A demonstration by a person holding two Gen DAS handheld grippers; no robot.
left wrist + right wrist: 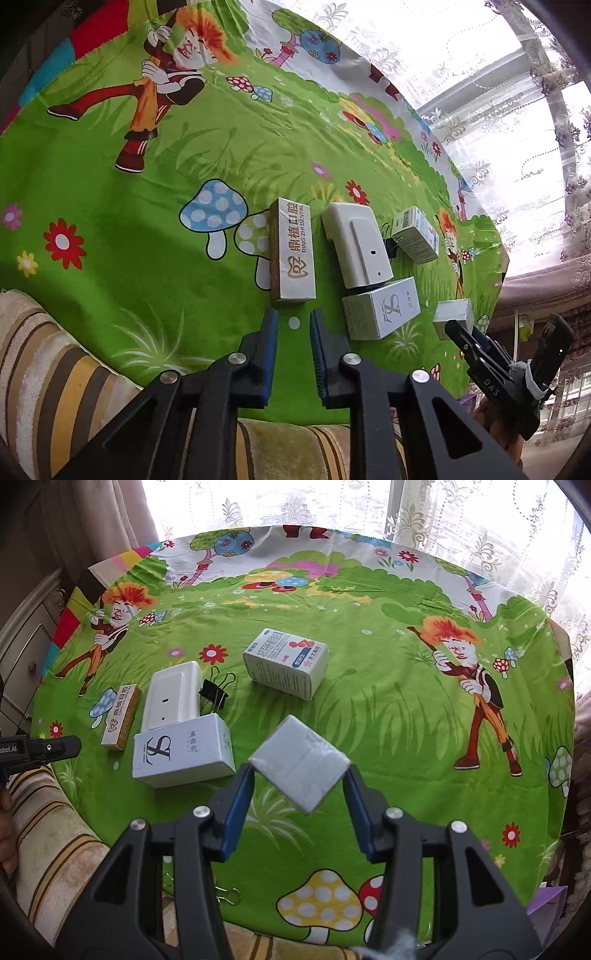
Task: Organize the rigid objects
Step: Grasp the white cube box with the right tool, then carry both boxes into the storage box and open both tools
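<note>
Carrying grey block (pixel 300 763), clasped by right gripper (pixel 299 771) just right of TS box (pixel 183 755); left gripper (pixel 293 325) clenched, empty. Next, I judge: set block beside TS box.

Each hand-held gripper (pixel 299 771) is matte black plastic; blue ribbed pads (pixel 271 332); round silver screws (pixel 392 813); white lettering.

My left gripper (pixel 293 319) points steeply down, jaws shut and empty; my right gripper (pixel 299 775), at three o'clock, clamps something.
</note>
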